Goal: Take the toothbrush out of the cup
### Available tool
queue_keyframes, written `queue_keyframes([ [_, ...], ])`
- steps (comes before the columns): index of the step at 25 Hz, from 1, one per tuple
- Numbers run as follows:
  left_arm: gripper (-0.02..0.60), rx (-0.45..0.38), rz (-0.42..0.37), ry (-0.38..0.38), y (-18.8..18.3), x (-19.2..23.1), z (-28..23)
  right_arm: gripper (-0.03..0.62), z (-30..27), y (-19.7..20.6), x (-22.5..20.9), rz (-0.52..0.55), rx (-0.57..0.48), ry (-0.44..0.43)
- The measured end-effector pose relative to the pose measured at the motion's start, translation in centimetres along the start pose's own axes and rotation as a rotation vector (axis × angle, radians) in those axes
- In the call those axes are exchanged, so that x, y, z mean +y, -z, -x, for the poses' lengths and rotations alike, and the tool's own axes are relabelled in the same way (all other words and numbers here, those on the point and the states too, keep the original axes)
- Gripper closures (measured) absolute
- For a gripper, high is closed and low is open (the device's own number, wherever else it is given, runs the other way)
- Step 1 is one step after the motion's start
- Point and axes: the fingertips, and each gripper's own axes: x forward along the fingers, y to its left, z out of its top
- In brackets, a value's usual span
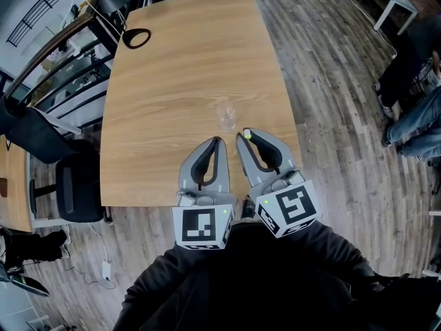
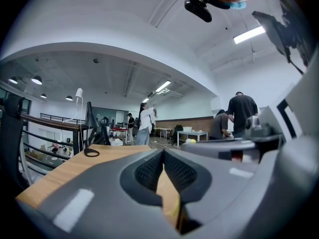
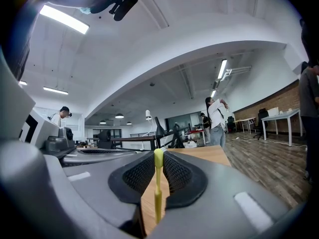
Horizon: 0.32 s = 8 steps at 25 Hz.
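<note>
Wood table under you, plank floor all round, open office beyond.

Toothbrush is out of the cup. It stands upright between the ribbed dark pads of your right gripper. The jaws are closed down to the handle's width and clamped on it. It's a slim yellow-green plastic stick, and the rounded top pokes just above the jaw tips.

You're holding the right gripper about level over the near end of the table, pointing away from you. Cup is small, clear and upright on the table. It sits just ahead of both grippers' tips and is not touching them.

Your left gripper sits just beside the right one, roughly parallel and about level. Its jaw tips meet with nothing held. Only table wood shows through the gap behind the pads.

Both marker cubes are close to your torso, above your dark sleeves.

Table is light wood grain, matte, with rounded corners. A black ring lies near the far left corner. A black office chair stands left of the table. A person in jeans is at the right edge of the floor.

Gripper views show white ceiling, strip lights, a brown back wall, a white desk and people standing well away.
</note>
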Motion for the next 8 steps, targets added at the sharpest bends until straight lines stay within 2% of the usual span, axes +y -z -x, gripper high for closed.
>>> queue_keyframes([
  [8,0.574,0.003,0.001,-0.004,0.12,0.52,-0.74,0.543,-0.95,0.06,-0.29,-0.003,0.0,-0.005],
])
